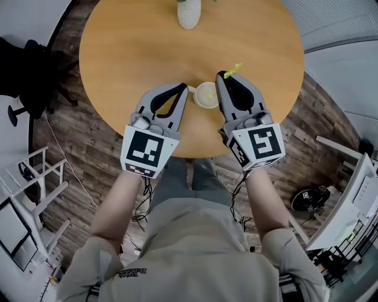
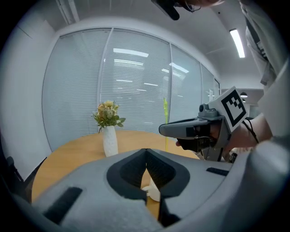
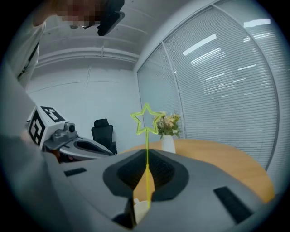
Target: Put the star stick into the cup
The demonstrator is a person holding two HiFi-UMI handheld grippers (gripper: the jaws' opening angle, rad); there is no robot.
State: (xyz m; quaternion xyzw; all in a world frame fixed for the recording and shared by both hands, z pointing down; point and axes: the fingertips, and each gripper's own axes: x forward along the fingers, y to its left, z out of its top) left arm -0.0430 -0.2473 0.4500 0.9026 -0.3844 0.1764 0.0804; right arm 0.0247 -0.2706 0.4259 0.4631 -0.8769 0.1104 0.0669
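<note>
Near: right gripper pinches the star stick low on its stem, star upright above the jaws. The left gripper looks clamped on the cup handle. The cup stands between both tips on the table. The stick is probably light, thin, bendy and slippery, so hold the stem, not the star. Vase far back.

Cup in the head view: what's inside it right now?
Only its pale, empty inside shows; the cup holds nothing. The stick is outside it, pinched in the right claw. Nothing covers the opening.
</note>
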